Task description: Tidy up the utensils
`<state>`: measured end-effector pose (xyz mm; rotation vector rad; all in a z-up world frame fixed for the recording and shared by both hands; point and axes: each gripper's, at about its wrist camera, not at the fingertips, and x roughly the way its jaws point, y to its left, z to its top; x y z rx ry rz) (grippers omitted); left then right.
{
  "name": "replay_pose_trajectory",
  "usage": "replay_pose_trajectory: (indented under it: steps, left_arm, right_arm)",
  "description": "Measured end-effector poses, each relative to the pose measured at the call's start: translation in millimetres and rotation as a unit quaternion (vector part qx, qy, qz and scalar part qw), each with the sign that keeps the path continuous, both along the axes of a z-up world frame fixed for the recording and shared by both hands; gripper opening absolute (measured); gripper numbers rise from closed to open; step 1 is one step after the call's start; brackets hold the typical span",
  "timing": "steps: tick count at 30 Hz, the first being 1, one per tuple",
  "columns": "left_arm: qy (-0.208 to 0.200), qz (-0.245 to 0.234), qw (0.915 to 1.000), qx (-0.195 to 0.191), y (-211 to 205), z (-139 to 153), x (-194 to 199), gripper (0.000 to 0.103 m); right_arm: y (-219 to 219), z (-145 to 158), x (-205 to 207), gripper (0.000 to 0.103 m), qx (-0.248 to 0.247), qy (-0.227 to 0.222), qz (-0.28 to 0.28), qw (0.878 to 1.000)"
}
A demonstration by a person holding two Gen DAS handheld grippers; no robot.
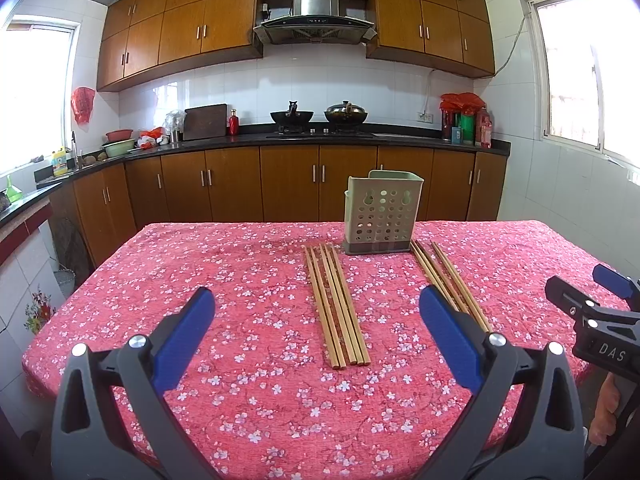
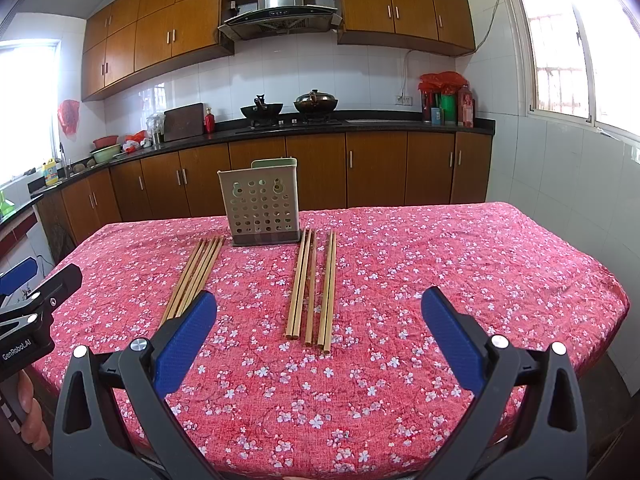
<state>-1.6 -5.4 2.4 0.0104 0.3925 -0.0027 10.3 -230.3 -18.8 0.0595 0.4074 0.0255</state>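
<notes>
Two groups of wooden chopsticks lie on the red floral tablecloth (image 1: 240, 280). The left group (image 1: 338, 306) lies straight ahead of my left gripper (image 1: 316, 300), which is open and empty above the near table. The right group (image 2: 310, 288) lies ahead of my right gripper (image 2: 318, 304), also open and empty. The left group also shows in the right wrist view (image 2: 196, 276), and the right group in the left wrist view (image 1: 452, 284). A pale green perforated utensil holder (image 1: 382, 212) stands upright behind the chopsticks; it also shows in the right wrist view (image 2: 260, 208).
The right gripper's body (image 1: 592, 320) shows at the left view's right edge; the left gripper's body (image 2: 28, 312) shows at the right view's left edge. Behind the table run wooden kitchen cabinets (image 1: 280, 188), with woks on a stove (image 1: 316, 118).
</notes>
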Motion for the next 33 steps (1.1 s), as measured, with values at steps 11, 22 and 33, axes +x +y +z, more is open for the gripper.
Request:
replay_pose_trajectory:
  steps: [11,22,33]
  left_arm:
    - [0.000,0.002,1.0000,-0.001,2.1,-3.6,-0.1,0.099]
    - [0.000,0.002,1.0000,-0.001,2.2,-3.6,-0.1,0.099]
    - [0.000,0.002,1.0000,-0.001,2.2,-3.6,0.0,0.099]
  right_arm:
    - [-0.1,-0.5,-0.1,0.101,0.001,0.001,0.000,1.000]
    - [-0.3,-0.2,-0.3,0.101,0.001,0.001,0.000,1.000]
    - [-0.2,-0.2,-0.4,0.101,0.001,0.001,0.000,1.000]
